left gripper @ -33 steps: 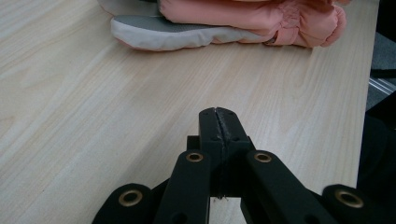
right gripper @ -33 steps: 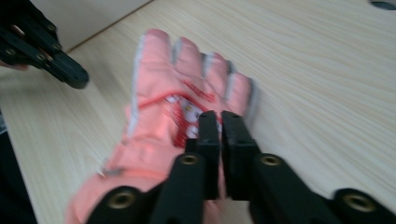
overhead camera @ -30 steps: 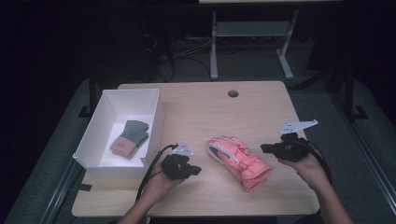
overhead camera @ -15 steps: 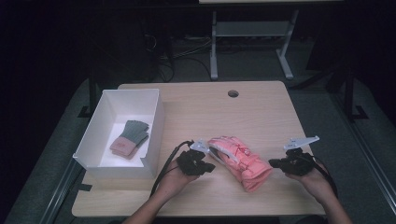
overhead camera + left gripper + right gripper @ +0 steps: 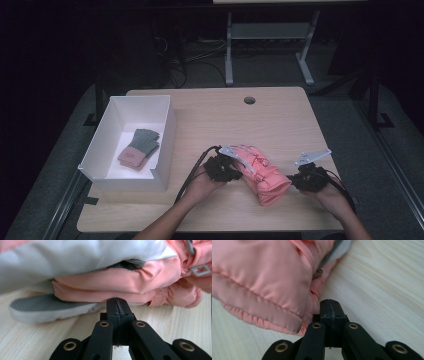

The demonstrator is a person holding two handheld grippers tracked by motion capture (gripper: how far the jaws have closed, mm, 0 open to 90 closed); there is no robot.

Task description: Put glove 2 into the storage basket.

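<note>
The left gripper (image 5: 234, 169), jaws pressed together and pinching nothing, noses against the near edge of a pink padded ski glove (image 5: 261, 171) lying flat toward the front of the wooden table (image 5: 210, 120), apparently seeking a hold. The right gripper (image 5: 295, 181), likewise closed and empty, waits at the cuff end. To the left, a white box (image 5: 165, 145) holds a smaller grey-and-pink glove (image 5: 140, 148), likely this one's destination.

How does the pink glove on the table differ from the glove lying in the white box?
The pink glove is puffy, padded and salmon all over, with white and grey on one side; the boxed glove is flat, with grey fingers and a pink cuff. The pink glove lies on the bare table between the shut left gripper and right gripper; the boxed glove rests inside the white box. The pink glove looks bulkier. Both lie flat.
</note>
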